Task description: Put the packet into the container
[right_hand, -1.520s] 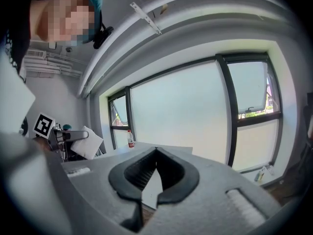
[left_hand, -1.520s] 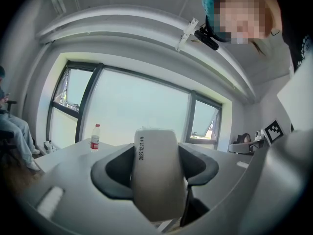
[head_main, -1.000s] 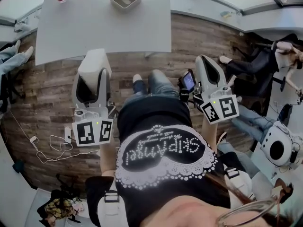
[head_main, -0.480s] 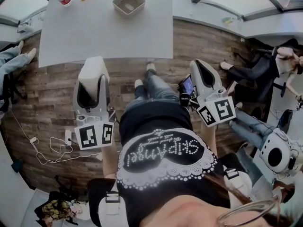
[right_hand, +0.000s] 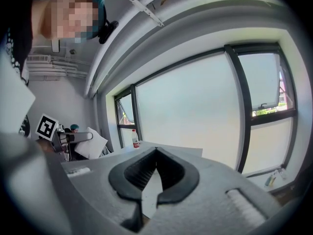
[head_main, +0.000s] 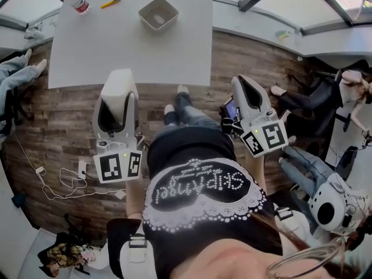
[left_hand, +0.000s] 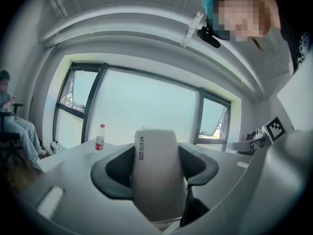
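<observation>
Firstly, packet (head_main: 117,83): white, soft-sided, with a line of date print down one edge. It stands upright, pinched between the two dark pads of the left gripper (left_hand: 157,155), over the wooden floor (head_main: 58,121) at the near edge of the table (head_main: 128,45).

Left gripper: clamped on the packet, marker cube (head_main: 118,165) toward the person, held in front of the body.

Container (head_main: 170,20): square, shallow, grey-beige. It sits on the far part of the table, well apart from the packet, with something pale inside that is too small to tell.

Right gripper (right_hand: 156,151): pads pressed together at the tips, nothing between them. It is held beside the person's right side over the floor, with a small lit screen (head_main: 230,108) on its inner flank.

Table: white, rectangular. At its far left corner lie a plastic bottle (head_main: 74,0) with a red cap and a yellow pen (head_main: 110,3) just beside it.

Floor: a white cable (head_main: 58,182) lies looped on it, left of the left gripper.
</observation>
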A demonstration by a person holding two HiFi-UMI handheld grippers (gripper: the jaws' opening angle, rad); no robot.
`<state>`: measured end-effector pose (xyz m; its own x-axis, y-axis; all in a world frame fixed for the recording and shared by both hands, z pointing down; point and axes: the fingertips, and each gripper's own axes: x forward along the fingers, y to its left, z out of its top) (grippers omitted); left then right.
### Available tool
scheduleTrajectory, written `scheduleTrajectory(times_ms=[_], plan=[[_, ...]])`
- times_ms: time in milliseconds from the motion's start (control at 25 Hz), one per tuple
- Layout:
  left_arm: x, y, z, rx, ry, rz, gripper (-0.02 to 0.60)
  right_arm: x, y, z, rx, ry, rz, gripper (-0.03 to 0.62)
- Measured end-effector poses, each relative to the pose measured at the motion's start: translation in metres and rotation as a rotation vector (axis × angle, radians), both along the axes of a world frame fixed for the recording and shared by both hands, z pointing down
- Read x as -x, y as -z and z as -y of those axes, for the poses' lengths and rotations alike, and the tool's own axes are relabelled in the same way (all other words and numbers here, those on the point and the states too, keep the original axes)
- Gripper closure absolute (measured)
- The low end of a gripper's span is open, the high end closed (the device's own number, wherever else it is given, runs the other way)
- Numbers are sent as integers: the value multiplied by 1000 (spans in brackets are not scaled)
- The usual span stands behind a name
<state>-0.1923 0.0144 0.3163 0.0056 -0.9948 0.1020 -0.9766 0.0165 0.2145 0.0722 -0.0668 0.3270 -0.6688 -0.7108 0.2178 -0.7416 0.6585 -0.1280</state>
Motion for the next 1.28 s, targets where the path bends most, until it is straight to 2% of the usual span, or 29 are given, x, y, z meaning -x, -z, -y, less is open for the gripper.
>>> scheduleTrajectory(times_ms=[160, 680, 1280], plan=[[-8, 2, 18, -7, 3, 25, 301, 1, 0, 20, -10, 29, 0, 592], [-13, 2, 70, -12, 34, 26, 301, 0, -5, 79, -11, 67, 10, 592], [-30, 5, 101, -25, 27, 34, 302, -14, -9, 112, -7, 64, 29, 592]])
